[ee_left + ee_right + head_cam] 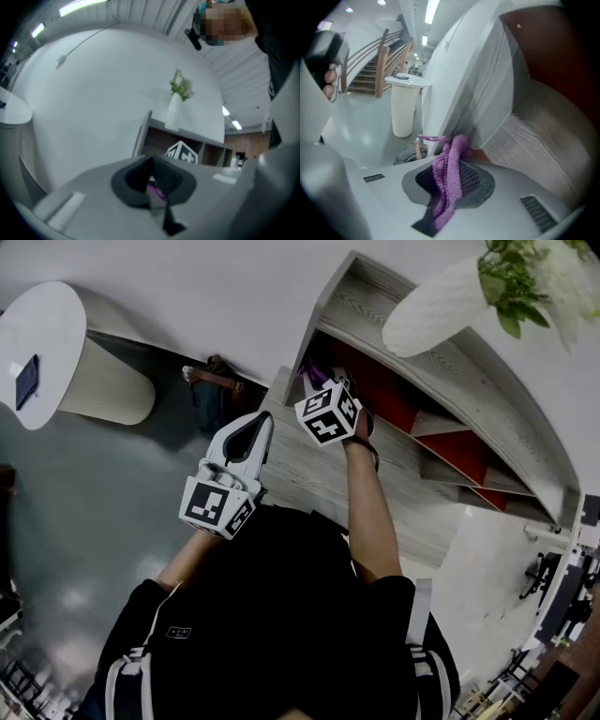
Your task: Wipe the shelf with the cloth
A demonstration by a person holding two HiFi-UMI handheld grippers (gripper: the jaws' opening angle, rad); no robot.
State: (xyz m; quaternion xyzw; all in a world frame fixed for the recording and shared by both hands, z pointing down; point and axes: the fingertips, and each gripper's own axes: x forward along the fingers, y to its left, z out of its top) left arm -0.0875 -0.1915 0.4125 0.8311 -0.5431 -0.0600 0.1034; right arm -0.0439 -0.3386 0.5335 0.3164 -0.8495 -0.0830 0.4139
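Right gripper view: right gripper (pixel 454 182) clamped on purple knitted cloth (pixel 445 164), pale wood-grain shelf board (pixel 543 140) just beyond at 2 o'clock; left gripper (pixel 265 420), jaws together, farther.

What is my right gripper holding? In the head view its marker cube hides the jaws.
Observer: In the right gripper view, the right gripper has its jaws shut on the purple cloth.
Operator: Is the cloth touching the shelf board?
Observer: Its top end bunches at the foot of the white end panel. The wood-grain shelf board lies bare to its right. I cannot confirm contact.
Operator: And the left gripper?
Observer: In the left gripper view, the left gripper has its jaws together and looks toward the shelf. A small purple sliver shows in the gap, and I cannot tell what it is.
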